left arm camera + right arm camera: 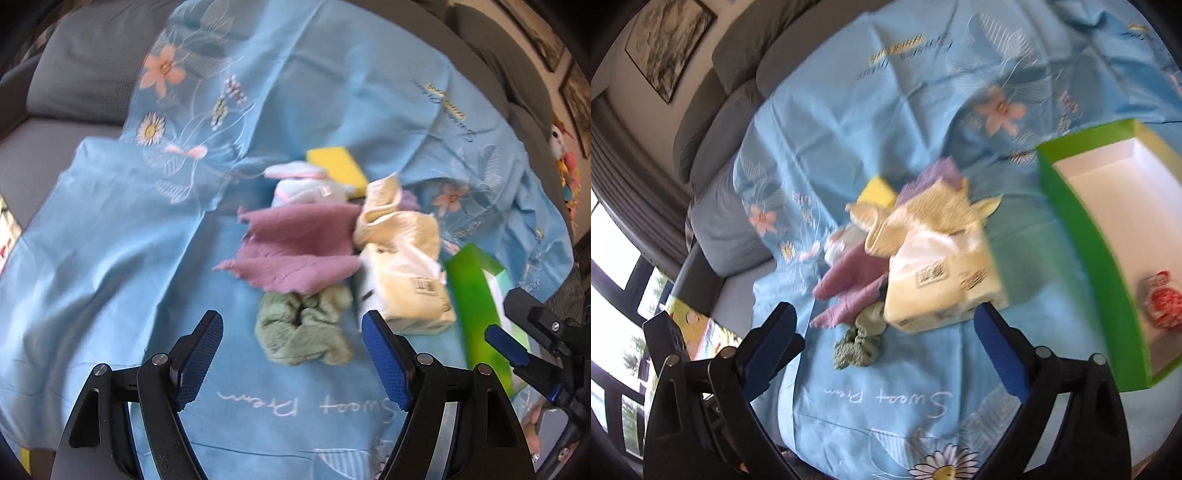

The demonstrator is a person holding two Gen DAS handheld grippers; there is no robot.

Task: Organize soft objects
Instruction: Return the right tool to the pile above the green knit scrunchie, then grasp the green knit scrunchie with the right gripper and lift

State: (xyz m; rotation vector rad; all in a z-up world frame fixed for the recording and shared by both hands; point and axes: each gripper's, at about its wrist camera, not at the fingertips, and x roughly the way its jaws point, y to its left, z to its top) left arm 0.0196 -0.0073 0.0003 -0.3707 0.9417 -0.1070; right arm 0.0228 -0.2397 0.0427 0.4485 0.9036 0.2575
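Observation:
A pile of soft things lies on a blue flowered sheet (pixel 110 240): a green cloth (pixel 303 328), a purple cloth (pixel 299 254), a cream cloth (pixel 388 210), a tissue pack (pixel 410 291), a yellow sponge (pixel 338 166) and a small white and pink item (pixel 306 188). My left gripper (pixel 291 360) is open and empty, just short of the green cloth. My right gripper (pixel 882 349) is open and empty, just short of the tissue pack (pixel 945 288) and green cloth (pixel 858 345). A green box (pixel 1082 236) at the right holds a red and white item (pixel 1160 302).
The sheet covers a grey sofa with back cushions (pixel 85 70). The green box also shows at the right of the left wrist view (pixel 476 306), with the right gripper's fingers (pixel 506 343) beside it. Windows (pixel 613 258) are at the left; a framed picture (pixel 668 44) hangs on the wall.

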